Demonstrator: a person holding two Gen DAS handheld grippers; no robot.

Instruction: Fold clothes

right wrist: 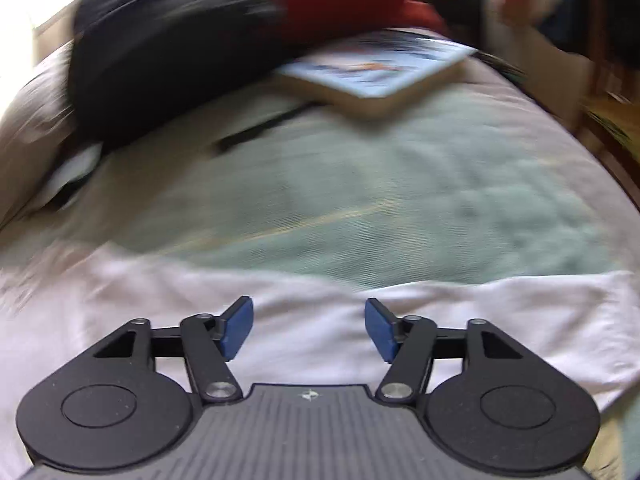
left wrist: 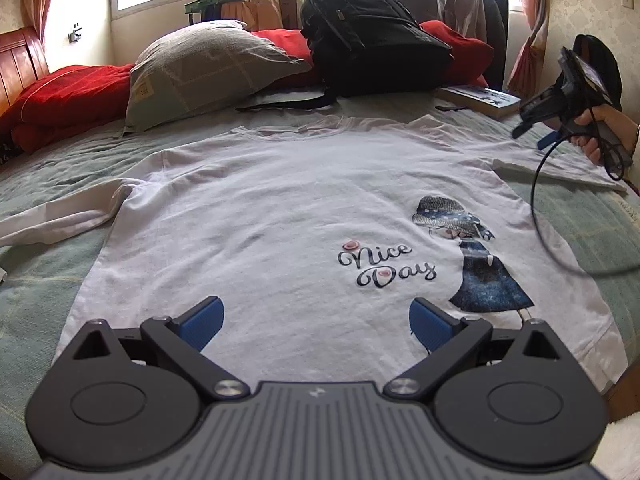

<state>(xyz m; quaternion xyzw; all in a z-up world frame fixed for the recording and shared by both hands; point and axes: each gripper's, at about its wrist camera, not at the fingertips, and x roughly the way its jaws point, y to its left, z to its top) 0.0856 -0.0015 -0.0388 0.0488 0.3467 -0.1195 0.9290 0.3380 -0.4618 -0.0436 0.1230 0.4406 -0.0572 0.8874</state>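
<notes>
- A white T-shirt [left wrist: 256,208] lies spread flat, front up, on a bed [left wrist: 36,280] covered in a pale green quilt; its collar points toward the far end and its hem toward the left wrist camera.
- The print on the shirt reads "Nice Day" [left wrist: 380,264], with a figure in a hat and blue dress [left wrist: 476,256] just to its right.
- Both short sleeves lie spread out to the sides; the one on the left [left wrist: 60,216] is creased and partly bunched.
- The left hand-held gripper [left wrist: 316,320] hangs over the lower part of the shirt, its blue-padded fingers [left wrist: 202,322] wide apart and holding nothing.
- The right hand-held gripper [right wrist: 308,328] is over the shirt's right sleeve [right wrist: 500,320], fingers also spread apart and empty; its view is blurred by motion.
- In the left wrist view that right gripper shows at the far right, held in a person's hand [left wrist: 600,132] above the sleeve, with a black cable [left wrist: 536,208] looping down from it.
- At the far end of the bed lie a grey-beige pillow [left wrist: 208,68], a red blanket [left wrist: 60,100] and a black backpack [left wrist: 372,36].
- A book [right wrist: 380,80] with a pale blue cover lies on the quilt just right of the backpack, well apart from the shirt.
- Beyond the bed, clothes on a rack [left wrist: 476,12] hang by the window.
</notes>
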